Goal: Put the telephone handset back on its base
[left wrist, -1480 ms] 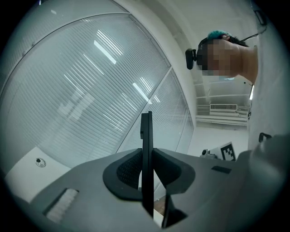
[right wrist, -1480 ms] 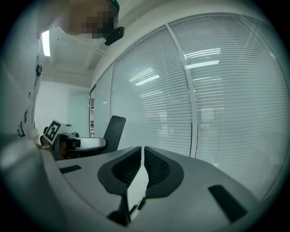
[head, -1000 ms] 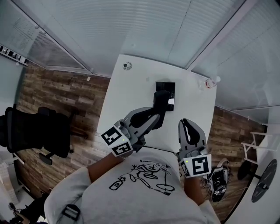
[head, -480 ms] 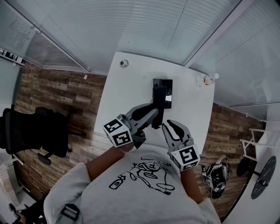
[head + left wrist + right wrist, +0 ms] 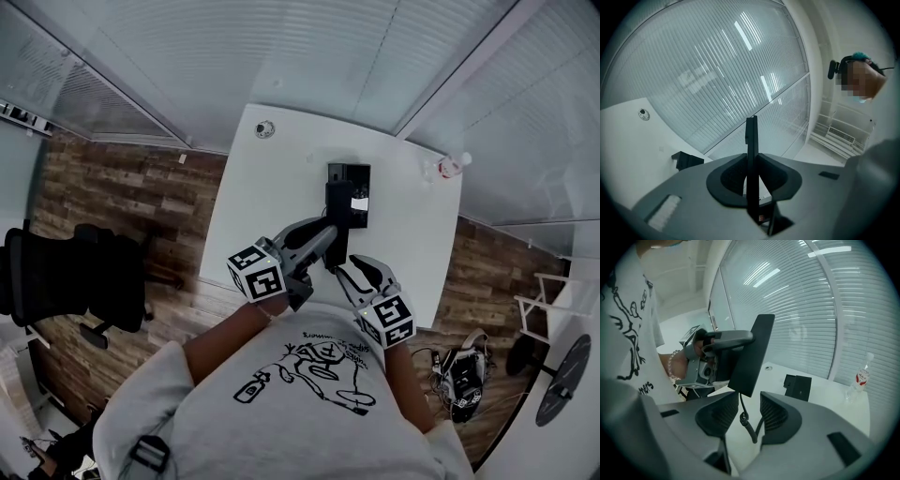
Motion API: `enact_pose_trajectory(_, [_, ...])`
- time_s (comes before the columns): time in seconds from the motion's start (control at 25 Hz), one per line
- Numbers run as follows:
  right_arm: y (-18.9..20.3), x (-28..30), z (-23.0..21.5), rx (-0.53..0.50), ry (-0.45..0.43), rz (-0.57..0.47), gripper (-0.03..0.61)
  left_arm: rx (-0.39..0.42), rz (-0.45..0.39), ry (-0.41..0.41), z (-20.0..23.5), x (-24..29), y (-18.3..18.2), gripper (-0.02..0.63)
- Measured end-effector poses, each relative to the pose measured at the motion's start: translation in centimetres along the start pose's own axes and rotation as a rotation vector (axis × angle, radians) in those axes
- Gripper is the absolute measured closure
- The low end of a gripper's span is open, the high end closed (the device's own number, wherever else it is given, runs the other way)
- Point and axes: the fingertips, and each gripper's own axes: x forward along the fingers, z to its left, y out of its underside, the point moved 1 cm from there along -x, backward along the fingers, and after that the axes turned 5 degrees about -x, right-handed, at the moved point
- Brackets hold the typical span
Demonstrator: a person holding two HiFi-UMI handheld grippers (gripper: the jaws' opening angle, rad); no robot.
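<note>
Now that both have sunk, we see the left claw pinching the handset nearer its base, right claw spread.

We see a matt black plastic handset and base on a smooth, matt white table, with a faintly glossy coiled cord. The left gripper and right gripper are matt grey plastic with darker ribbed pads. The floor looks like grained wood planks, the shirt is soft grey printed cloth, and the bottle is clear plastic.
</note>
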Motion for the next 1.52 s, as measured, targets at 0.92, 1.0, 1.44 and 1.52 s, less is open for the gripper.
enact_pose_trajectory(0.92, [7.7, 3.9, -0.7, 0.106, -0.067, 0.173, 0.566, -0.360, 0.083, -0.035, 10.0, 1.8, 6.0, 0.545])
enact_pose_trajectory(1.0, [8.1, 4.2, -1.0, 0.111, -0.057, 0.184, 0.566, -0.369, 0.110, -0.047, 11.0, 1.9, 6.5, 0.545])
enact_pose_trajectory(1.44, [9.6, 5.3, -2.1, 0.149, -0.024, 0.216, 0.568, -0.377, 0.263, -0.039, 14.1, 3.6, 8.2, 0.532])
enact_pose_trajectory(1.52, [10.0, 5.5, -2.3, 0.158, -0.020, 0.221, 0.568, -0.376, 0.289, -0.049, 14.8, 3.8, 8.7, 0.526])
